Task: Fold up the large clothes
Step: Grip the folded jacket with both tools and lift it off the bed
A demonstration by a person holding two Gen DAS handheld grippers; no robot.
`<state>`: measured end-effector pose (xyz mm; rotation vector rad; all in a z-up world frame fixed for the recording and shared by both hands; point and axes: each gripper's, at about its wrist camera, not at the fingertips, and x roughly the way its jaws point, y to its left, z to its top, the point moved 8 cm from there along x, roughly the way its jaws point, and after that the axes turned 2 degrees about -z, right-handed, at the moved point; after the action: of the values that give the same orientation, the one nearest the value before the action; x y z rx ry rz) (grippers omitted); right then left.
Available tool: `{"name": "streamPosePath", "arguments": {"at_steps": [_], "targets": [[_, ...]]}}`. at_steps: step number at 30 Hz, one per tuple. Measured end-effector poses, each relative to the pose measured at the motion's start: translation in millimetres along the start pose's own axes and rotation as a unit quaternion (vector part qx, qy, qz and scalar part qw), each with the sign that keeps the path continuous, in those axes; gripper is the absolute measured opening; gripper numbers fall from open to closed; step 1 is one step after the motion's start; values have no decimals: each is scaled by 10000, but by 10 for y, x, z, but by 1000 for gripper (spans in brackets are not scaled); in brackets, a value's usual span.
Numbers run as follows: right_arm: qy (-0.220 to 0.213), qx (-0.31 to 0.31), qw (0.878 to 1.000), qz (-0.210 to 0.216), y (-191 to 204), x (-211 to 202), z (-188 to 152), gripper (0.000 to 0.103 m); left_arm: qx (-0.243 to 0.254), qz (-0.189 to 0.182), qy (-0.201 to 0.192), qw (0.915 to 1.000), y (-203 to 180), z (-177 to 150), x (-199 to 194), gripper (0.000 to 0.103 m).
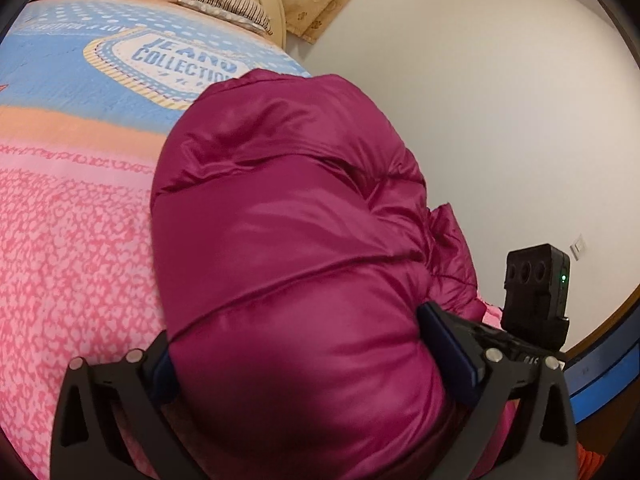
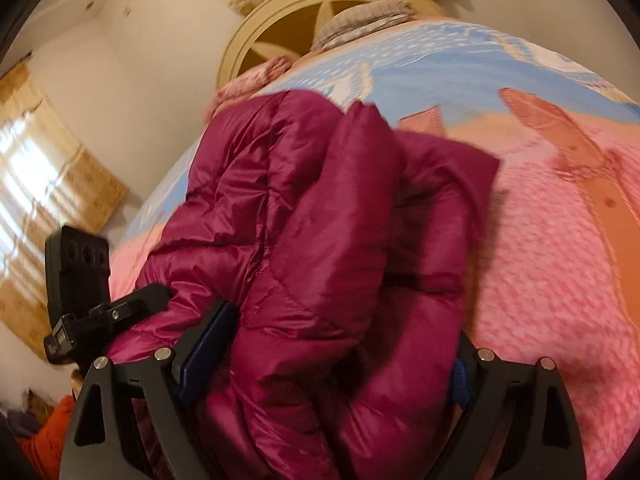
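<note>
Both the left gripper [image 1: 316,354] and right gripper [image 2: 336,354] clenched the puffy magenta jacket [image 1: 288,240], bunched upon the bedspread [image 1: 72,216].

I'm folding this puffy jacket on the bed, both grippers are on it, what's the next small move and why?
Probably carry the bundle down flat onto the bedspread before letting go. Both the left gripper and right gripper have thick folds of the jacket bulging between their fingers, and the right view is blurred, so it looks mid-move.
</note>
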<state>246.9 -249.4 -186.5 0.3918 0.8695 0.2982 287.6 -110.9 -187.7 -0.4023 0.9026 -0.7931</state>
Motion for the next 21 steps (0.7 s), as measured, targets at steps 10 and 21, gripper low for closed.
{"name": "streamPosePath", "arguments": {"at_steps": [10, 21], "targets": [[99, 668, 9966, 482, 126, -181, -287, 40, 18, -18, 104, 9999, -163, -359, -354, 79], [-140, 1093, 9930, 426, 235, -1098, -1114, 34, 437, -172, 303, 9984, -863, -1092, -634, 73]]}}
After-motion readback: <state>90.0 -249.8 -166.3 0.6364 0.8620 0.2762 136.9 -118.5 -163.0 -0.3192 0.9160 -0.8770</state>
